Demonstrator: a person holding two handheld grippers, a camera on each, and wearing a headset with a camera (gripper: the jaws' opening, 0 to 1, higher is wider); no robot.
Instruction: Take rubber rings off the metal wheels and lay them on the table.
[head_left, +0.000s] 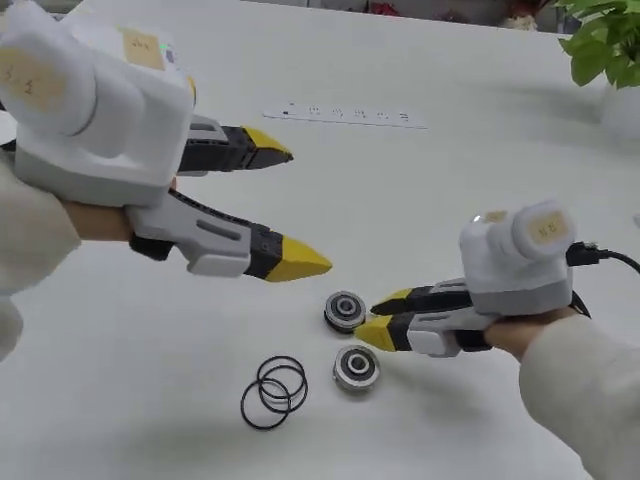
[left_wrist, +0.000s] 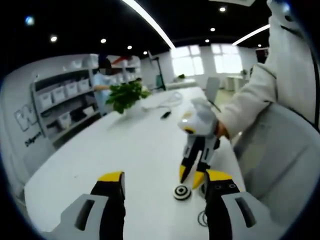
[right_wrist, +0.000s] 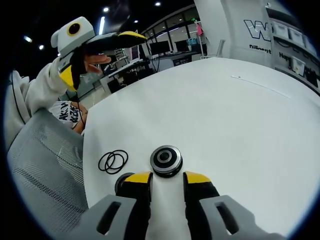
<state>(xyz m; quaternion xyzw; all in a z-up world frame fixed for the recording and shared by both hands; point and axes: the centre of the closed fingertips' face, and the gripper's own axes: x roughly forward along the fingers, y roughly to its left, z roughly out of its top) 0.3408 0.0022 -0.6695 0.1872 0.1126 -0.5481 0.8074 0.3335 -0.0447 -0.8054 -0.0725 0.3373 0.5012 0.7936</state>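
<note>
Head view: left gripper (head_left: 305, 210) raised, jaws spread wide, empty. Right gripper (head_left: 375, 318) low, jaws narrowly parted, gripping nothing, tips beside two metal wheels (head_left: 345, 311). Rubber rings (head_left: 272, 390) lie on the table (head_left: 450, 180), seemingly three, their overlap blurring the count. Left gripper view: the second wheel and the rings are partly hidden by a jaw. Right gripper view: one wheel sits just ahead of the tips, the other is cut off by a jaw.

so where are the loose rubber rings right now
In the head view the rubber rings lie overlapped on the white table at bottom centre, just left of the nearer metal wheel.
</note>
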